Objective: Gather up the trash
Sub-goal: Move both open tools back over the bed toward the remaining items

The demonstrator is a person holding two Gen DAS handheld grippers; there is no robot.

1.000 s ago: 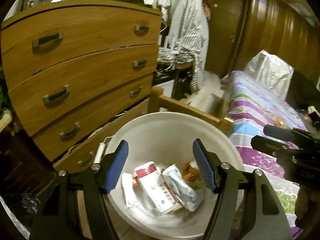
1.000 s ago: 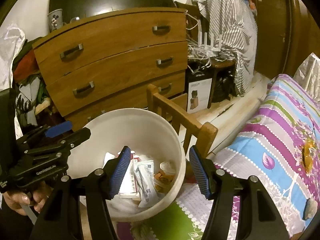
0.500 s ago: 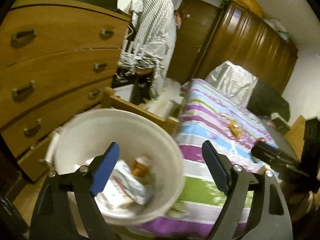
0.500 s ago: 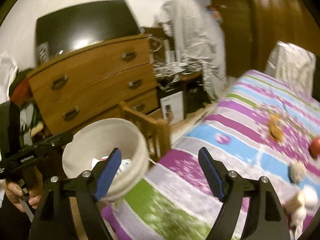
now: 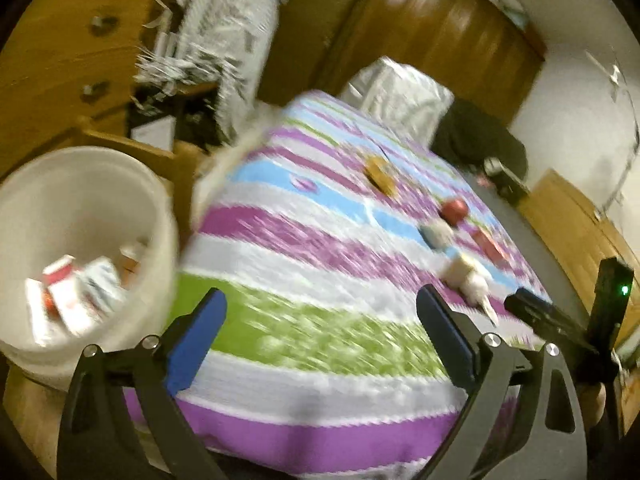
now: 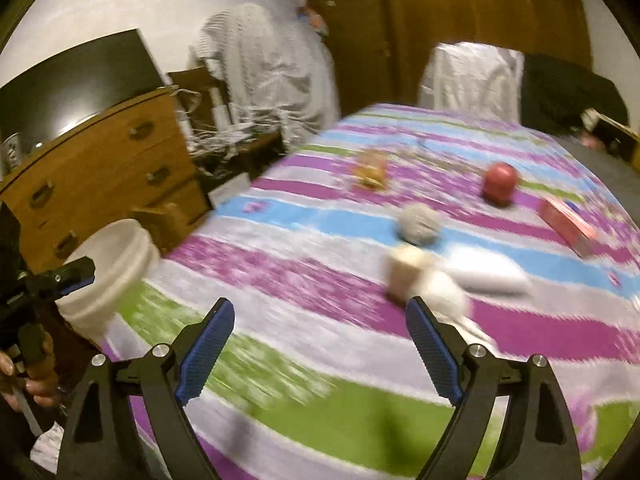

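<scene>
Both views are motion-blurred. The left tongs hang spread wide with nothing between the blue pads, above the purple, green and white striped bedspread. The right tongs are likewise spread wide and hold nothing. The round white plastic bucket stands at the bed's left edge with packets inside. Further up the bedspread lie a red ball, a grey crumpled wad, a red box and a beige cup
</scene>
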